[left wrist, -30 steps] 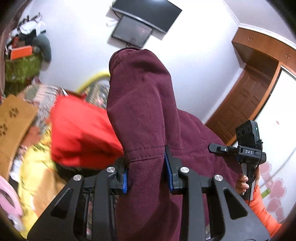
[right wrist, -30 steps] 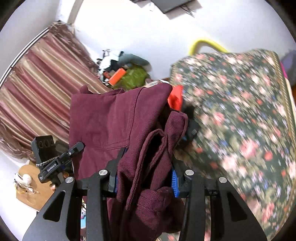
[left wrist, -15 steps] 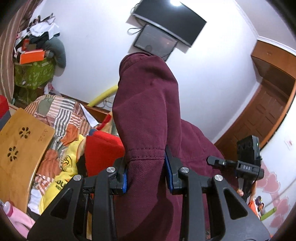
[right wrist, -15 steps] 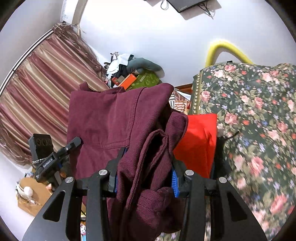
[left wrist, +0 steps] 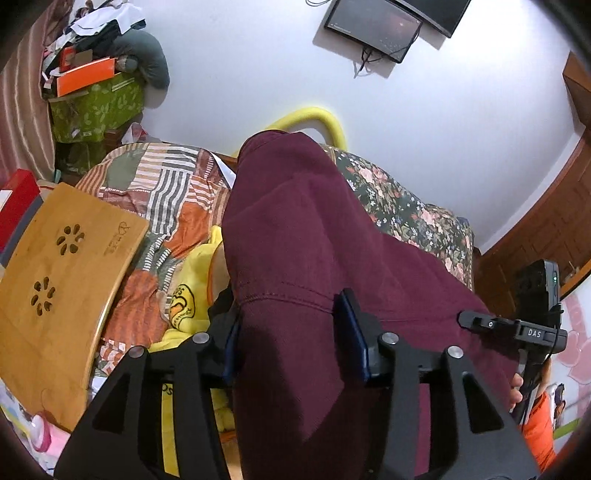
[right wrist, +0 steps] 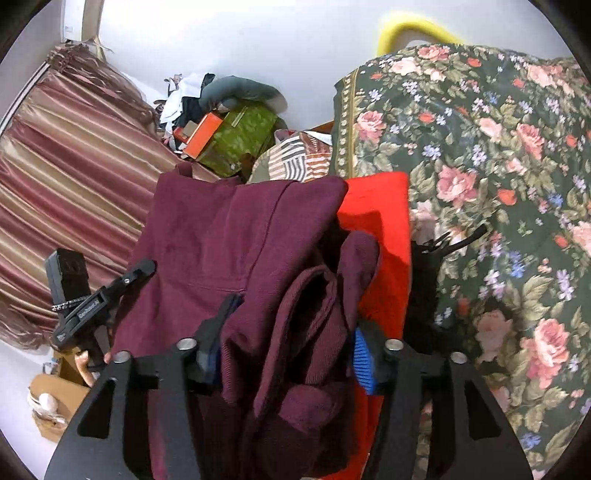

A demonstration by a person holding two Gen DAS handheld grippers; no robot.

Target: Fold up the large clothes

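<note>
Bunching thick maroon twill garment point(right wrist: 240, 240) fills both opening claws.

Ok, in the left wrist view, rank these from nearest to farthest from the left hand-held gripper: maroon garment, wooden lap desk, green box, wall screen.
1. Maroon garment: between the opening jaws of the left hand-held gripper.
2. Wooden lap desk: left, on the bed.
3. Green box: far left corner.
4. Wall screen: high on the far wall.
</note>
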